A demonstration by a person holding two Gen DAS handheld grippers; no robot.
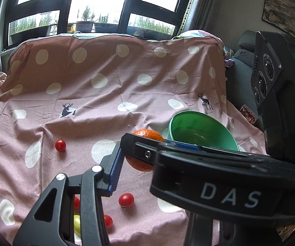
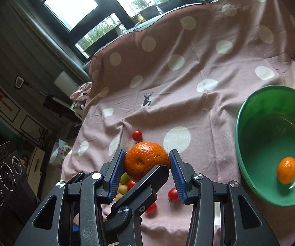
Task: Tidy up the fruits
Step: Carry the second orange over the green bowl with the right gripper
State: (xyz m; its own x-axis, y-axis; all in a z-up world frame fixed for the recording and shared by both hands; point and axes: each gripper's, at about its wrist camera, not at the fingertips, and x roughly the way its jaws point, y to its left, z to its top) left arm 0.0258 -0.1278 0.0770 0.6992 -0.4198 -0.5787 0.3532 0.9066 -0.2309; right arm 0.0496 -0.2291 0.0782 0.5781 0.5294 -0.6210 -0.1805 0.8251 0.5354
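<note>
Cherry tomatoes scattered on cloth under right gripper, which pinches dimpled orange. Left gripper overlaps it; state unclear.

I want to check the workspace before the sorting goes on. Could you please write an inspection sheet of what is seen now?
Surface: pink dotted cloth with deer prints, wrinkled.
Job's things: large orange between the blue pads; small orange inside the green bowl; red cherry tomatoes loose on the cloth; yellow-green small fruits below the tongs.
Clutter: nothing seen on the cloth.
Grippers: right tongs closed on the large orange; left tongs cross beside it, only one finger is clear, so the state is unknown.
Cables: nothing seen.
Surroundings: window behind, painting on the wall.
</note>
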